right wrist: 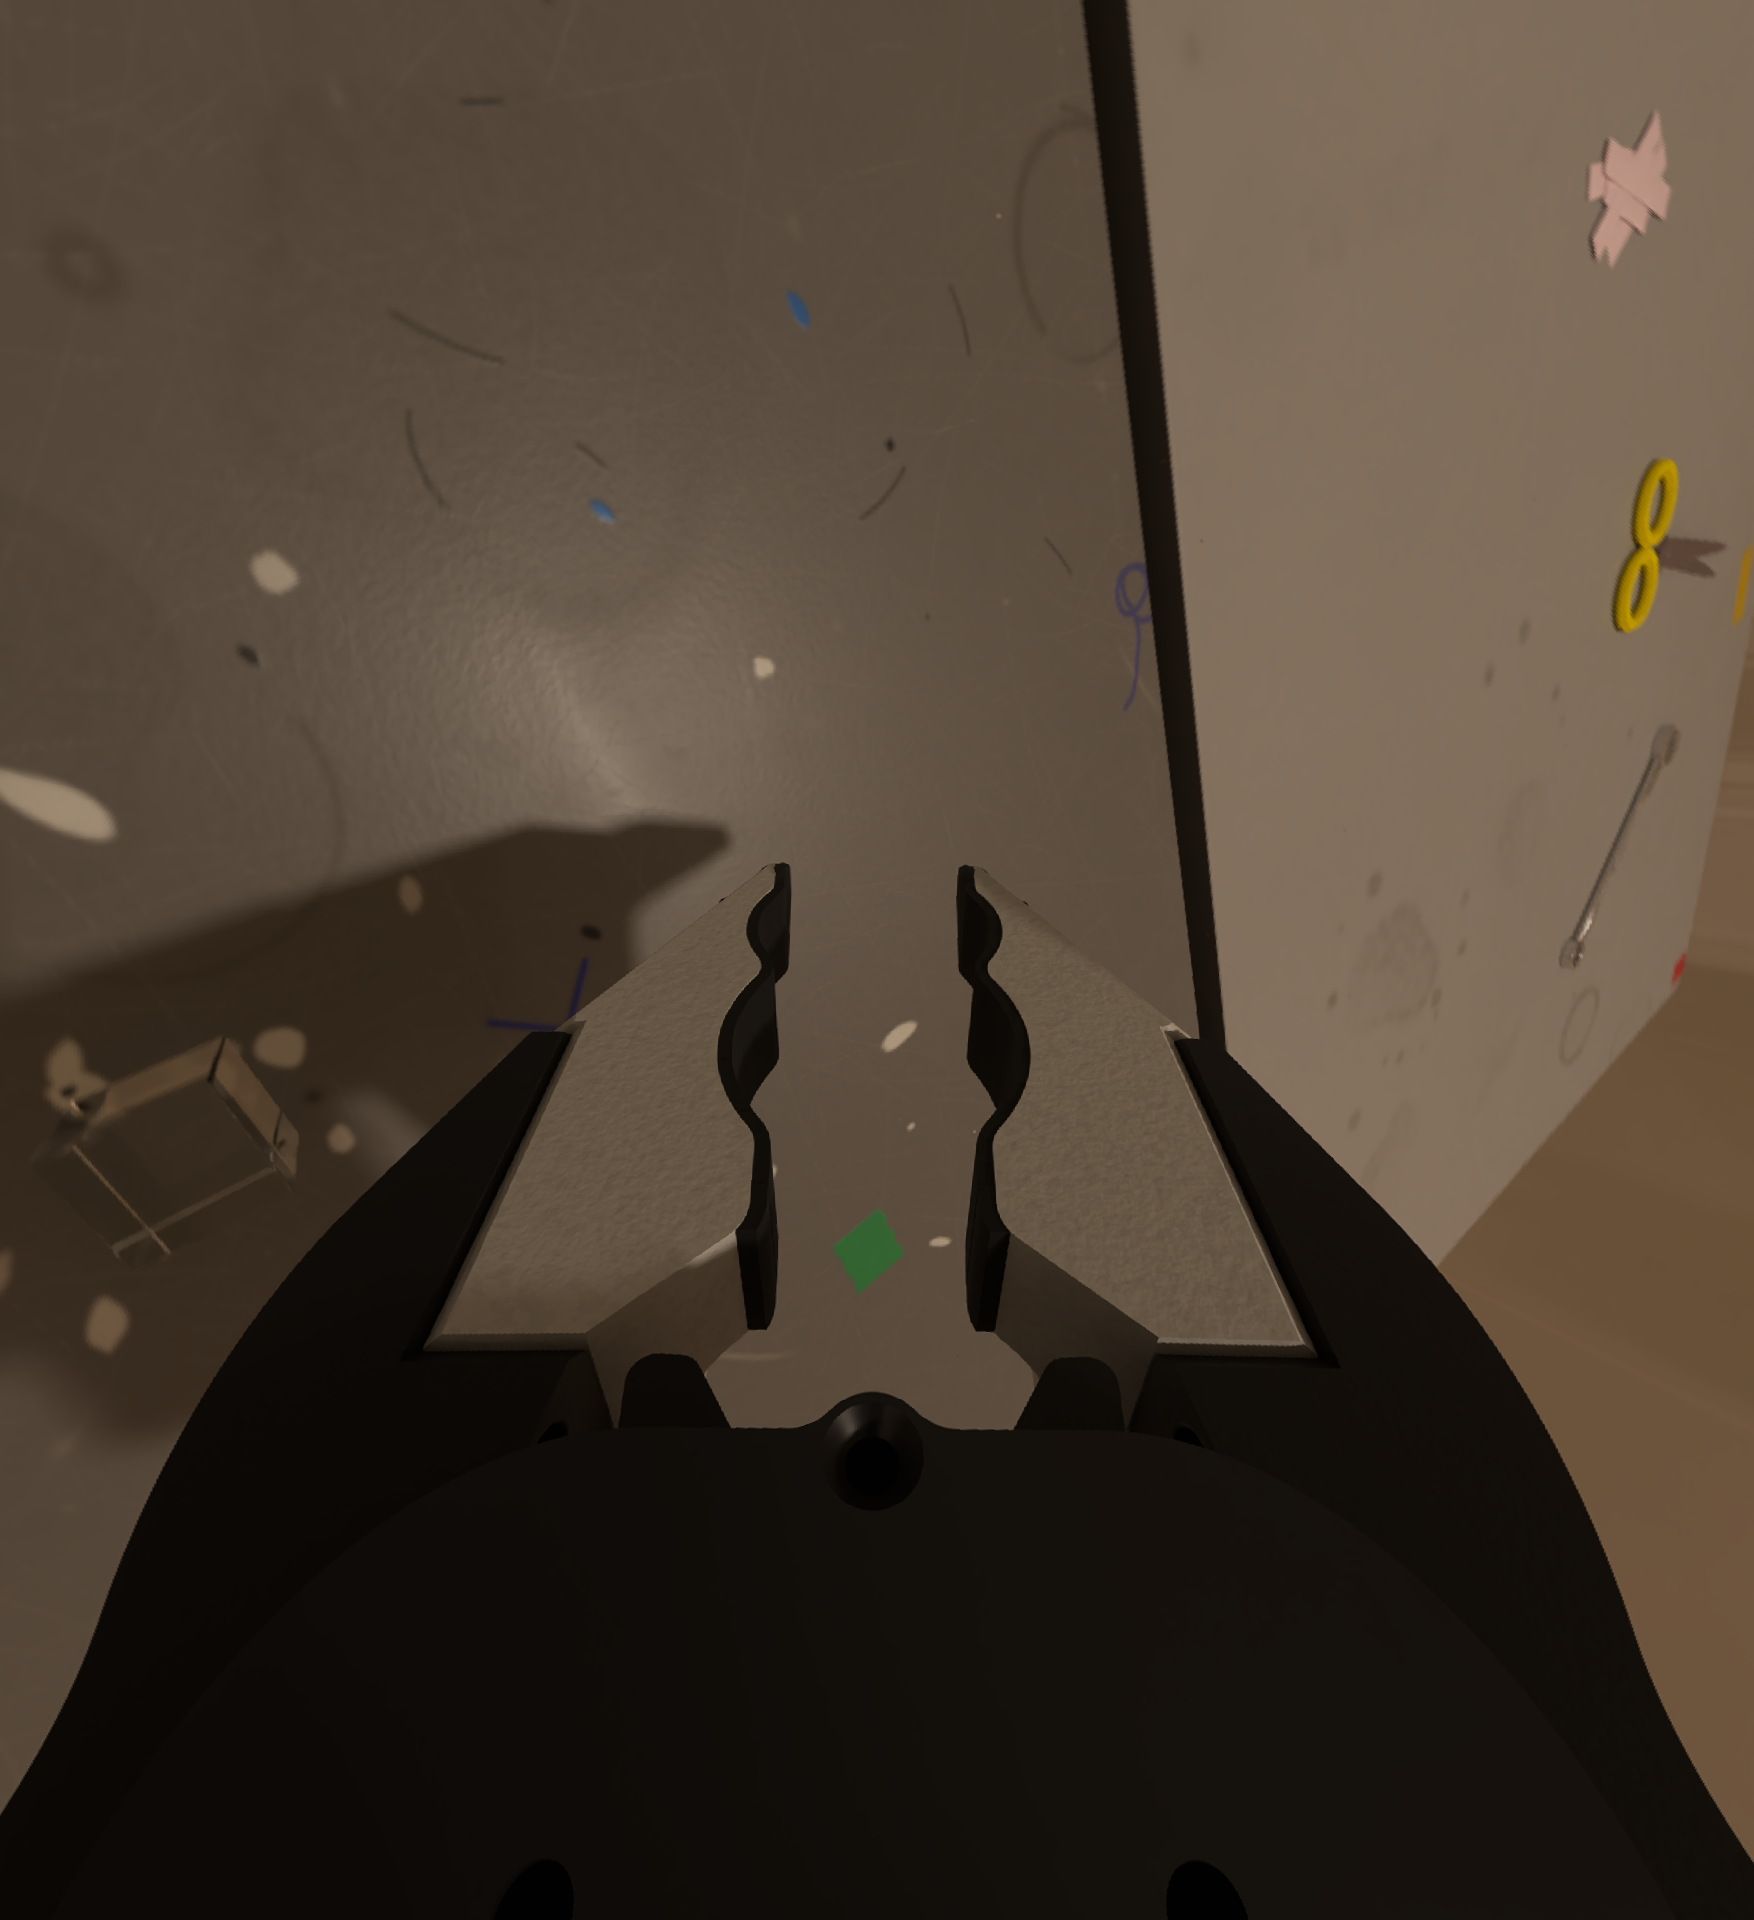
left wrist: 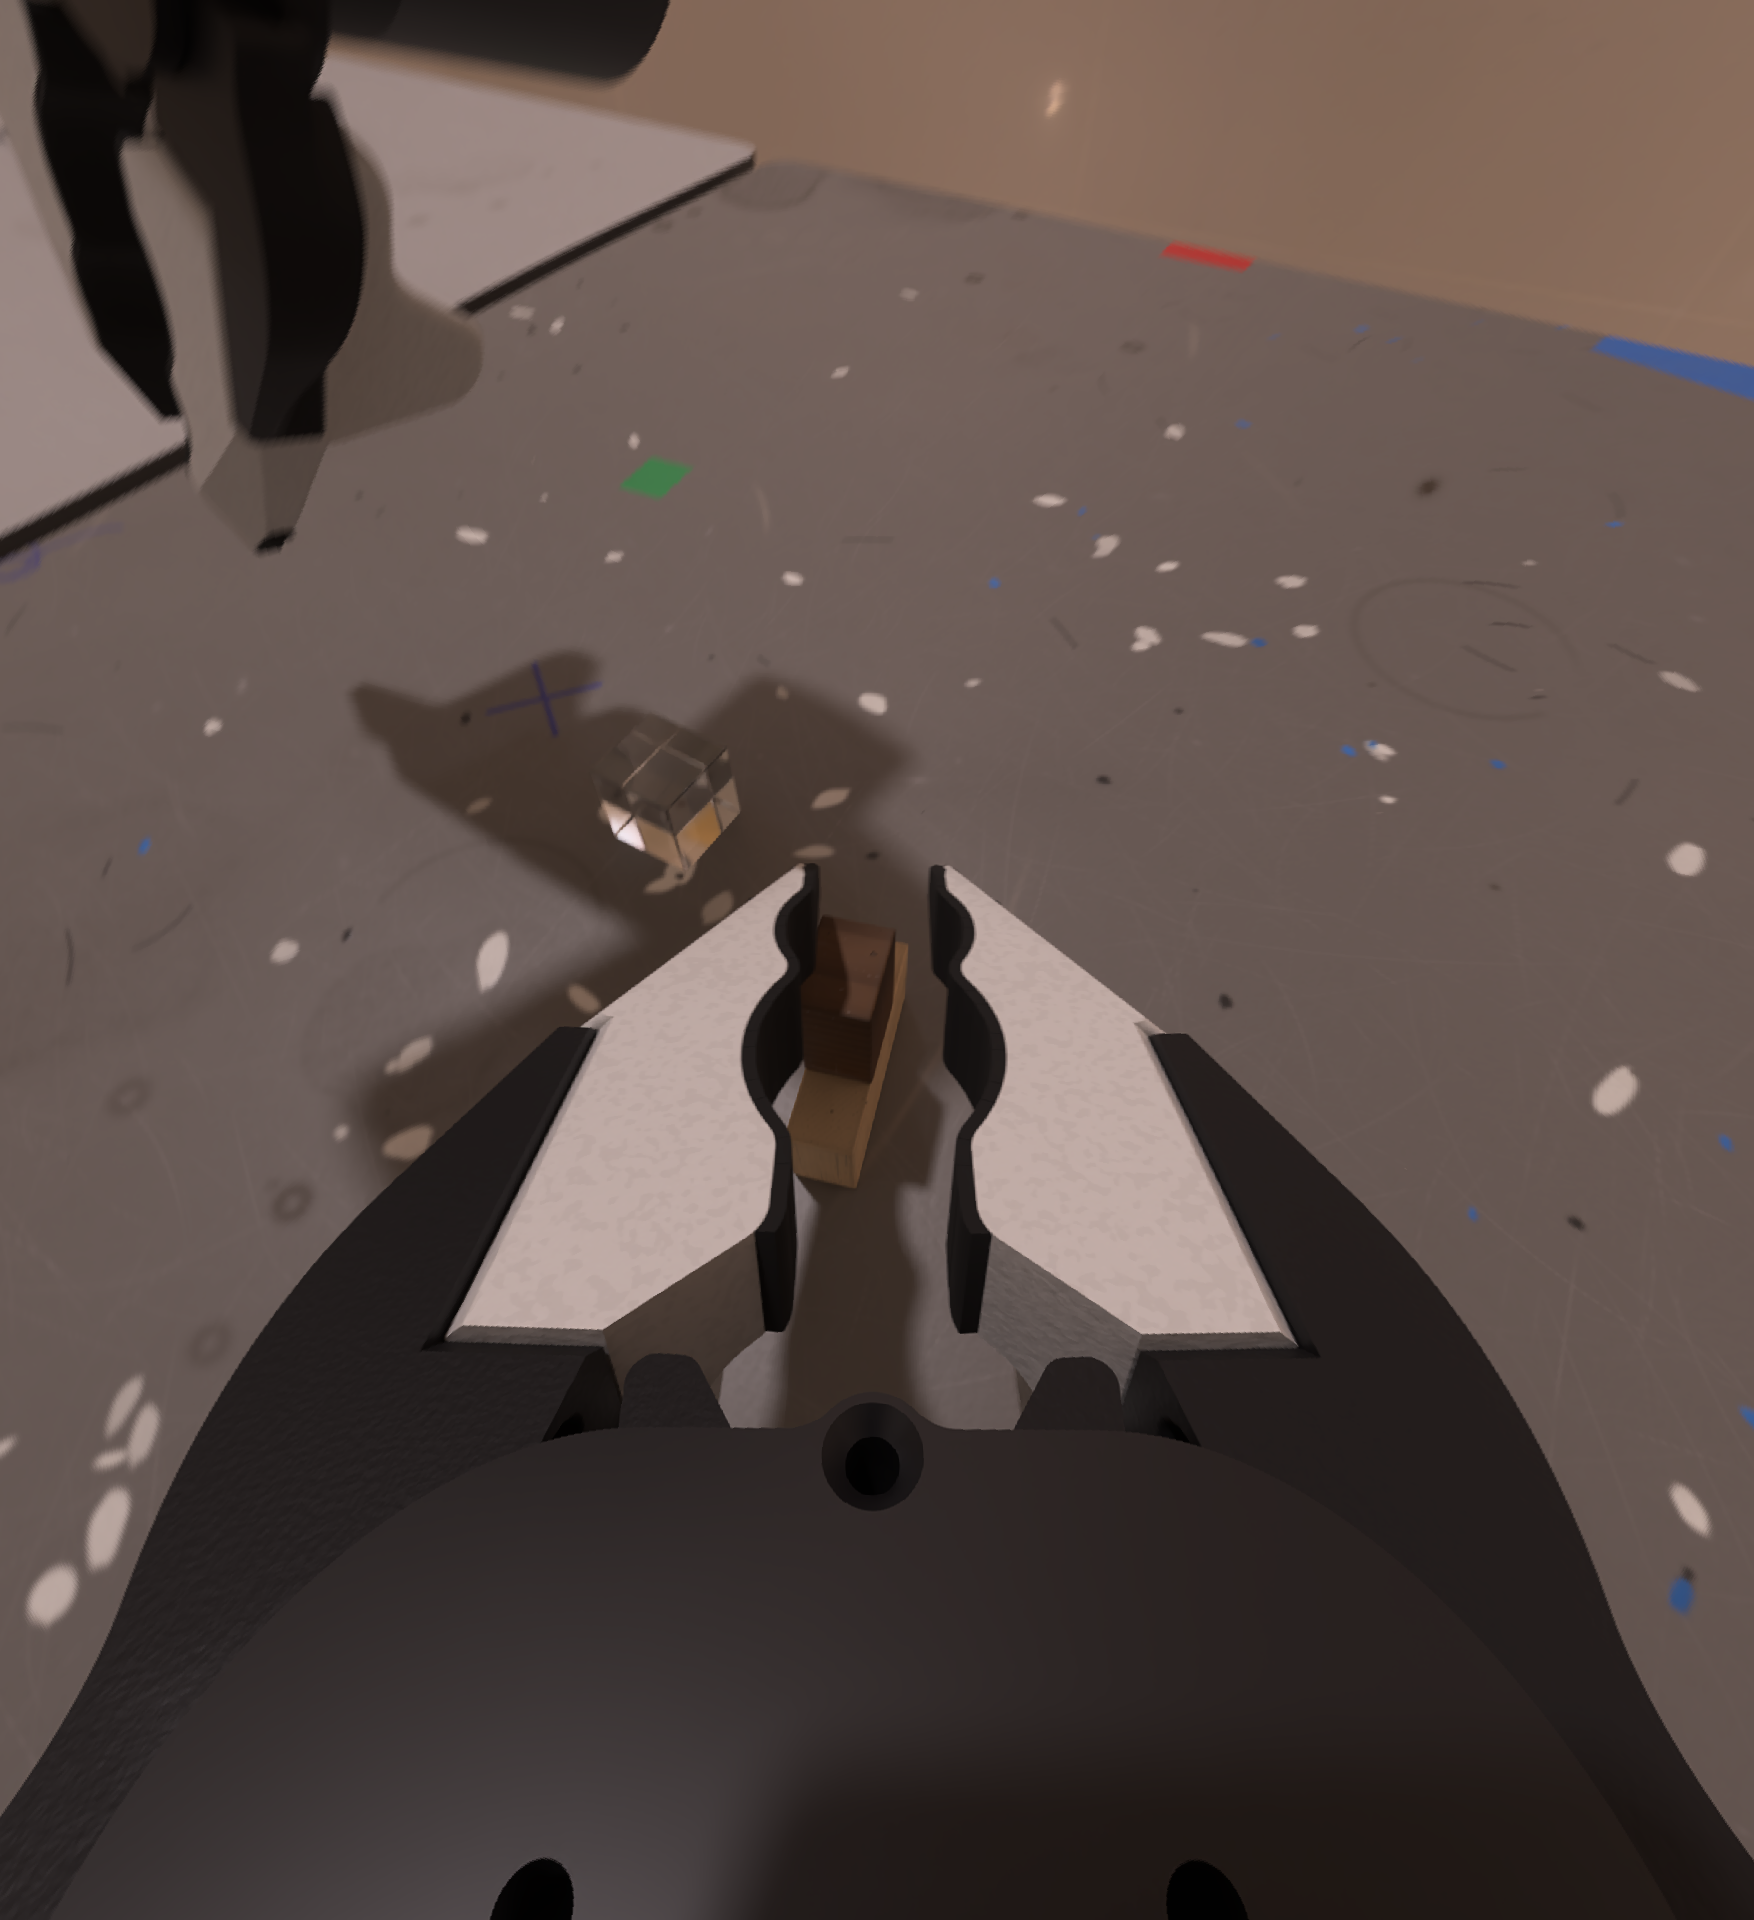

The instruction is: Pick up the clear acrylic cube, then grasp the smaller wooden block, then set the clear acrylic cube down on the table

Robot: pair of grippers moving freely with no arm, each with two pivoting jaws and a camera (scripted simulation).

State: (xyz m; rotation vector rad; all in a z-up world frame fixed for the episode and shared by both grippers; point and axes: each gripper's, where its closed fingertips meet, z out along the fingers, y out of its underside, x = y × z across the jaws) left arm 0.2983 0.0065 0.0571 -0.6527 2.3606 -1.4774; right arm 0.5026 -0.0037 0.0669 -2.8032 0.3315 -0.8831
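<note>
The clear acrylic cube lies on the speckled grey table, just beyond my left gripper's tips and slightly left; no gripper touches it. My left gripper is open, its fingers on either side of two wooden blocks. The small dark brown block lies against the longer light wooden block. The dark block is close to the left finger; a gap shows at the right finger. My right gripper is open and empty above the table. It also shows at the upper left of the left wrist view. In the right wrist view the cube lies at lower left.
A pale board with a dark edge lies beside the table, bearing yellow-handled scissors, a wrench and pink tape. A green square marks the table, seen between the right fingers. Red and blue tape mark the far edge.
</note>
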